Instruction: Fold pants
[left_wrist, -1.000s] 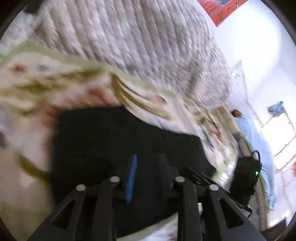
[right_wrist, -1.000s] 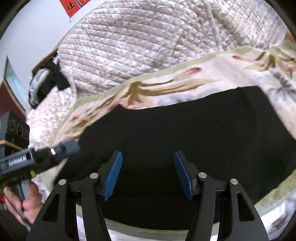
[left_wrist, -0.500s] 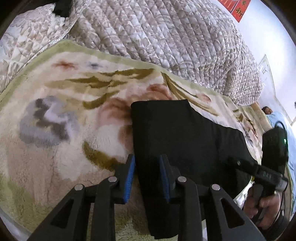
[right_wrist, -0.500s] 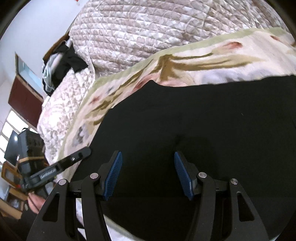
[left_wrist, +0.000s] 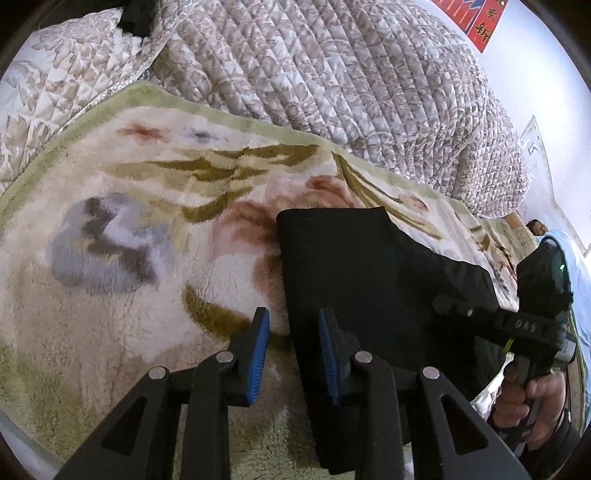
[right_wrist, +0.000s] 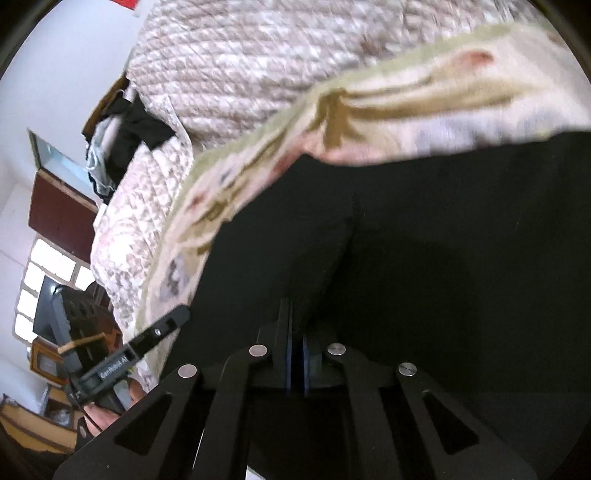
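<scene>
The black pants (left_wrist: 373, 280) lie folded flat on a cream floral blanket (left_wrist: 122, 280). My left gripper (left_wrist: 293, 350) is open a little and empty, straddling the pants' left edge near the front. The right gripper shows in the left wrist view (left_wrist: 524, 325) over the pants' right side. In the right wrist view the pants (right_wrist: 461, 258) fill the frame. My right gripper (right_wrist: 295, 354) is shut on a pinched ridge of the pants' fabric. The left gripper shows in that view (right_wrist: 147, 343) at the pants' left edge.
A quilted floral duvet (left_wrist: 351, 74) is heaped behind the blanket. Dark clothes (right_wrist: 136, 125) lie at the bed's far left corner. A wooden cabinet (right_wrist: 59, 218) and a window (right_wrist: 40, 284) stand beyond the bed. The blanket's front edge is close below me.
My right gripper has closed from wide open onto a fold of the pants. My left gripper has swung left off the pants to their left edge and stays slightly open.
</scene>
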